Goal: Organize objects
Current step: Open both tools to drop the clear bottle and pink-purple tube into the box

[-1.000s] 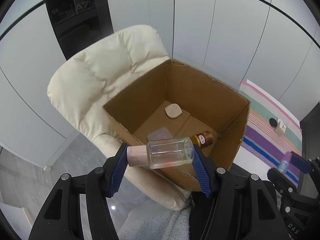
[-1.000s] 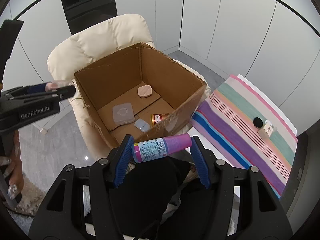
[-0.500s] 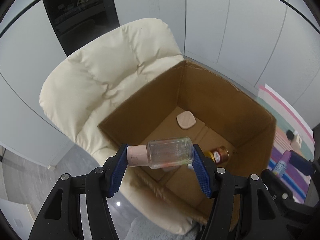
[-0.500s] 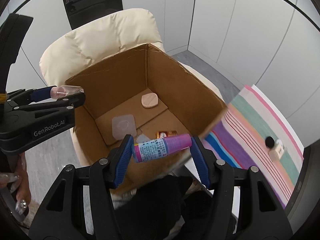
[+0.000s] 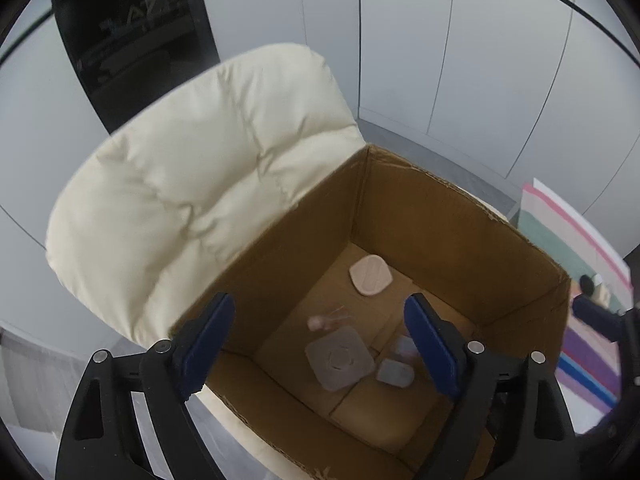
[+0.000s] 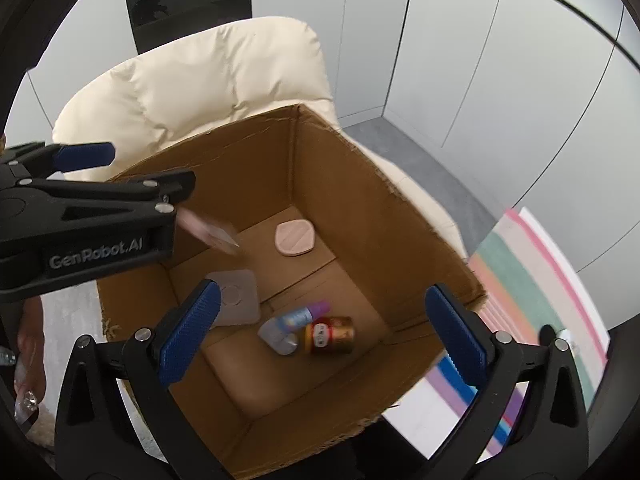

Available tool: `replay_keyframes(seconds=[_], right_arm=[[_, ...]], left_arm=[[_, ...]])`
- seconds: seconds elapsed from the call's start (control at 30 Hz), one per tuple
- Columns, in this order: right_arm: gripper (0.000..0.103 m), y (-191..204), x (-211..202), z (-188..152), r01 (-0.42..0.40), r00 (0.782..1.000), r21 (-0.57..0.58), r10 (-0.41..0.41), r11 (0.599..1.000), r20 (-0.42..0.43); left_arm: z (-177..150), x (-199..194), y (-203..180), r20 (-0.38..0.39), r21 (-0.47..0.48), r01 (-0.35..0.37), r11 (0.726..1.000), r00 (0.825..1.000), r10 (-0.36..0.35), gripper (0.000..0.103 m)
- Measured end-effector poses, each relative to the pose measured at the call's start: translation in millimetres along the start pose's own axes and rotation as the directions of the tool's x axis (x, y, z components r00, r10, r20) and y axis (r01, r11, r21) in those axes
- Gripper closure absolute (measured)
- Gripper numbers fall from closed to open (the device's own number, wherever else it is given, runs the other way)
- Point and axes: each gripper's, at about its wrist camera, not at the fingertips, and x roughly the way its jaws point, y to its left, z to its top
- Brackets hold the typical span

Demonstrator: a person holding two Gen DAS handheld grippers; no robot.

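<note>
Both your grippers hang over the cardboard box [image 6: 340, 184] on the cream chair [image 6: 208, 80], and both sets of jaws are swinging wide with nothing between them. Your left gripper [image 5: 320, 344] is empty: the clear bottle [image 6: 208, 232] is a blur in mid-air under it, pink cap up-left, long axis slanting down to the right. Your right gripper [image 6: 320, 332] is empty too: the purple-capped spray bottle [image 6: 304, 314] lies on the box floor, cap pointing up-right, against the gold can [image 6: 330, 334].
</note>
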Motion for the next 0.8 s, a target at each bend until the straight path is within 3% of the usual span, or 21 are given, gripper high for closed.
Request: replay_keyframes(seconds=[0.27, 0.8], right_arm=[[0.0, -12.2, 9.5, -0.8, -0.02, 0.999, 0.073, 0.022, 0.997, -0.028], [0.0, -18.0, -7.0, -6.6, -0.006, 0.999, 0.104, 0.009, 0.995, -0.034]], left_arm=[[-1.2, 3.5, 9.2, -0.024, -0.044, 0.005, 0.999, 1.0, -0.006, 0.015], [-14.1, -9.4, 3.3, -0.032, 0.021, -0.001, 1.0, 0.999, 0.001, 0.015]])
